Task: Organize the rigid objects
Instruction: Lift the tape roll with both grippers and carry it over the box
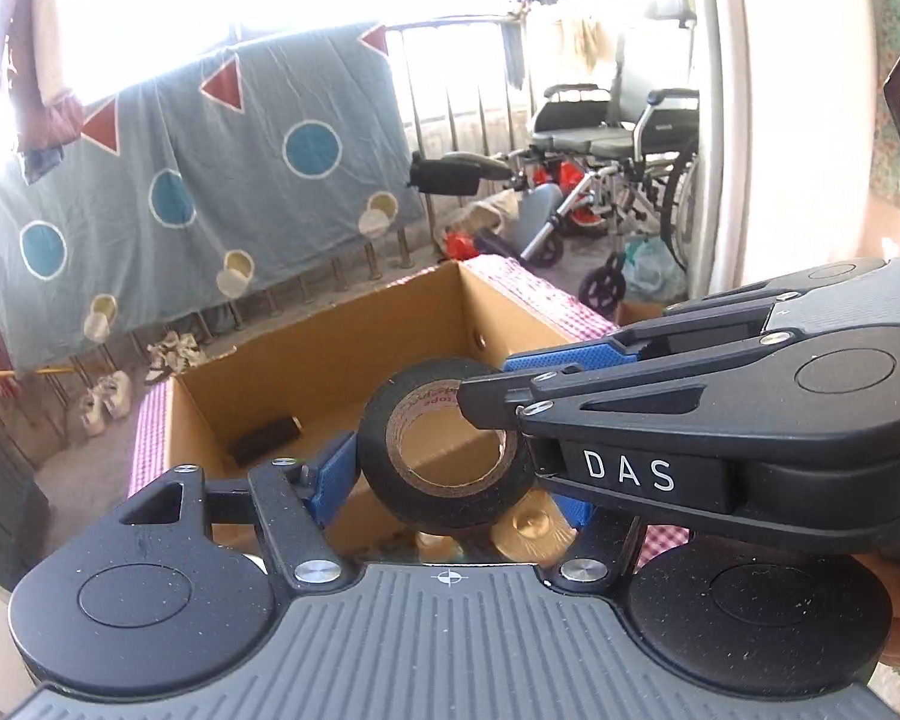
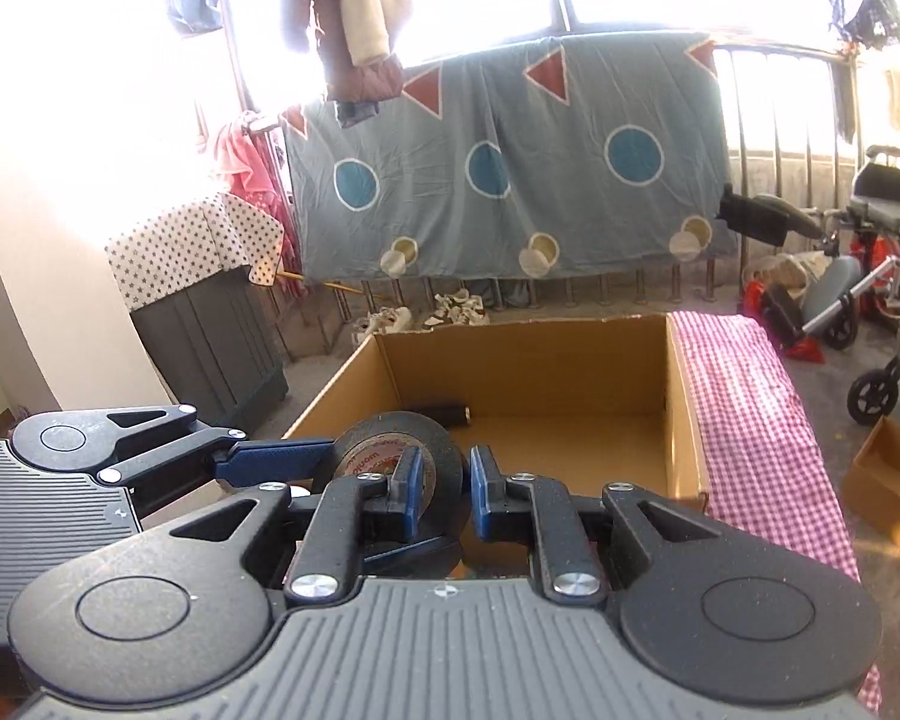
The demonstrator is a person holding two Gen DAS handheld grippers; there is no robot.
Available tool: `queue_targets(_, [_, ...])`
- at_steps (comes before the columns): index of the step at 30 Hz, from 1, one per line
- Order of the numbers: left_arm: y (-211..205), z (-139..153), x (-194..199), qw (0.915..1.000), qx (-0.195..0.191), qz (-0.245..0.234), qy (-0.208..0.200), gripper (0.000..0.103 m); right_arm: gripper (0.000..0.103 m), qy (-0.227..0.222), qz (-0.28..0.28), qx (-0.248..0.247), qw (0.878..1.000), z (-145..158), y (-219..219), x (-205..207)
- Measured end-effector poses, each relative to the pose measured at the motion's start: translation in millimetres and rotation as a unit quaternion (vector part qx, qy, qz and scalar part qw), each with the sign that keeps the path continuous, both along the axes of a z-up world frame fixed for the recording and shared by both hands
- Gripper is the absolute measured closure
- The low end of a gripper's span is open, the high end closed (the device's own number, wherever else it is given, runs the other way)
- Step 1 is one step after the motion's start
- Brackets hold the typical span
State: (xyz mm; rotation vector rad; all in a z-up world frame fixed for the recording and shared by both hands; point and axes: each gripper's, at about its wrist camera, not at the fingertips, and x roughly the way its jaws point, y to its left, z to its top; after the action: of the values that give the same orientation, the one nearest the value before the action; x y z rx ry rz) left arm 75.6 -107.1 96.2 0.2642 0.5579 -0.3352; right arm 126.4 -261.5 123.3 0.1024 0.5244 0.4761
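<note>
A black tape roll [image 1: 450, 450] with a cardboard core is held between my left gripper's [image 1: 450, 474] blue pads, above the near edge of an open cardboard box [image 1: 342, 336]. My right gripper [image 2: 441, 489] reaches in from the right; one finger sits inside the roll's core and the other outside its rim, with a gap at the pads. The roll also shows in the right wrist view [image 2: 390, 450]. A black cylinder [image 2: 441, 414] lies on the box floor at the far wall.
The box sits on a red-checked cloth [image 2: 750, 408]. A gold lid [image 1: 531, 531] and a small bottle top show below the roll. A wheelchair [image 1: 618, 168], railing with a blue blanket [image 2: 510, 168], and a grey cabinet [image 2: 210, 336] stand behind.
</note>
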Motion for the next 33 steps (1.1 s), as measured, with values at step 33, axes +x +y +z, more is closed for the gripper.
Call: queue_targets(33, [60.7, -131.0, 236.2, 0.8951, 0.014, 0.036, 0.444, 0.033, 0.085, 0.41, 0.112, -0.095, 0.9, -127.7, 88.7, 273.4])
